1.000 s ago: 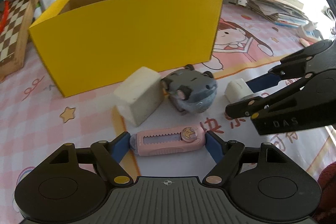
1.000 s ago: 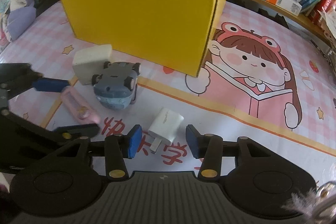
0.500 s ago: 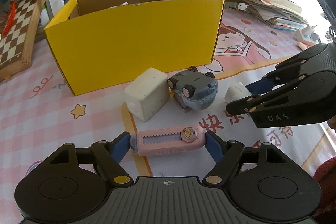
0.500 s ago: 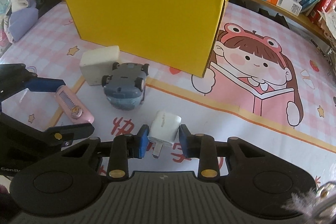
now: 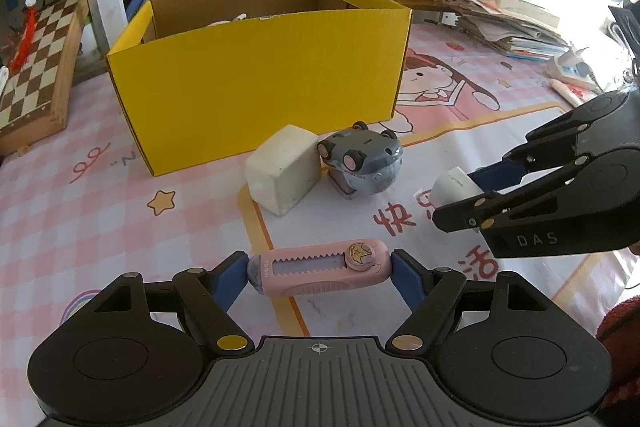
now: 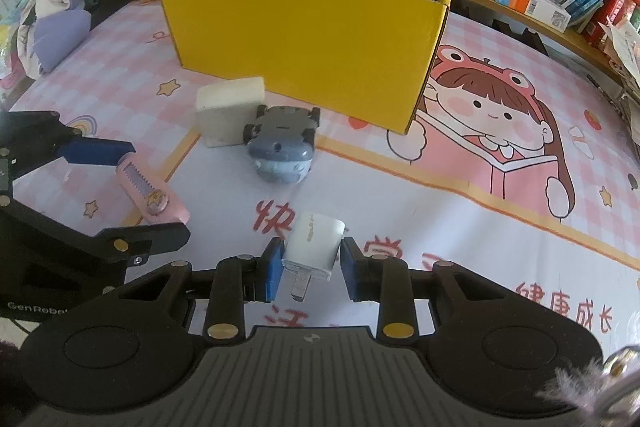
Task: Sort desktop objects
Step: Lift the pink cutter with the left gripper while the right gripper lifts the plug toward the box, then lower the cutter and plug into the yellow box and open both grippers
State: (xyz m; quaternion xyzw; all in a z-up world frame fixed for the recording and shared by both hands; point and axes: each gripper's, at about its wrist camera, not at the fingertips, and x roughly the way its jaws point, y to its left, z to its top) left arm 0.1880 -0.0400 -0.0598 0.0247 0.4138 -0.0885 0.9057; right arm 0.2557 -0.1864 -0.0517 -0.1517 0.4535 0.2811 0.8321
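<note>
Both grippers now raised off counter, each carrying load. Left gripper pinches pink utility knife end to end; right gripper — closed since a second ago — clamps white charger plug. Yellow box sits ahead — likely drop target.

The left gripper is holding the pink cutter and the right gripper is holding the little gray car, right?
Not quite. The left gripper does hold the pink cutter, but the right gripper is shut on the white charger plug, as the right wrist view shows. The little gray car sits on the mat beside the white block, with no gripper on it.
</note>
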